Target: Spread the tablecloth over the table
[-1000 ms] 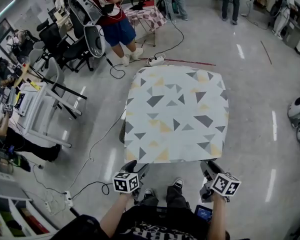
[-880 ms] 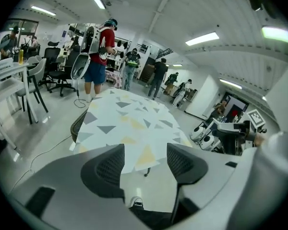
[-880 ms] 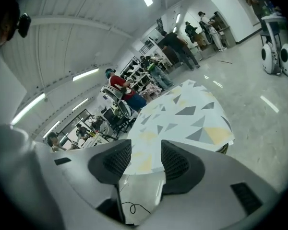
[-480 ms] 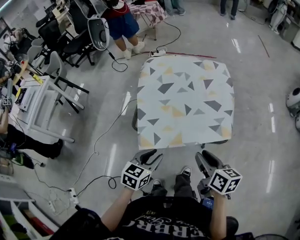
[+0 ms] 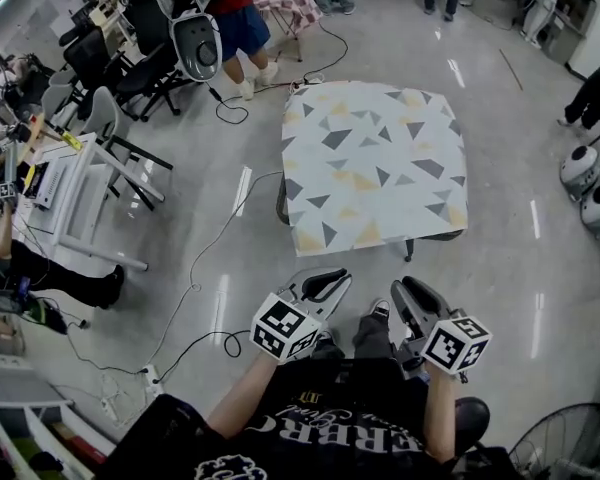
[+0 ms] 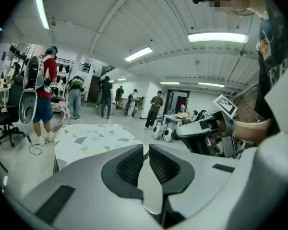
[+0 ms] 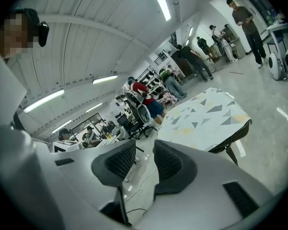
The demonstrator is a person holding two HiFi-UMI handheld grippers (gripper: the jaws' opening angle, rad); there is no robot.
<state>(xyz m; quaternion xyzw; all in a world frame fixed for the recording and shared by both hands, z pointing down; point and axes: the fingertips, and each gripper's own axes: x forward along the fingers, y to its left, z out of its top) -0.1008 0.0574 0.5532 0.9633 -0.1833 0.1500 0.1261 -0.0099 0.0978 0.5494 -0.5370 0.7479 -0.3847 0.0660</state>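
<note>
The tablecloth (image 5: 372, 163) is lying spread flat over the table (image 5: 432, 236), far ahead, so I am judging the job done and holding both tongs near my body, empty. My left gripper (image 5: 332, 280) has just been closing to a slit; my right gripper (image 5: 410, 288) has been narrowing too but is gaping wider.

We see a glossy grey floor (image 5: 520, 268) crossed by a thin black cable (image 5: 193, 286), with a white power strip (image 5: 152, 376) lying near it. Farther off, a person in blue shorts (image 5: 242, 26) stands beside black office chairs (image 5: 145, 78), and two round white robots (image 5: 580, 168) sit at the right.
</note>
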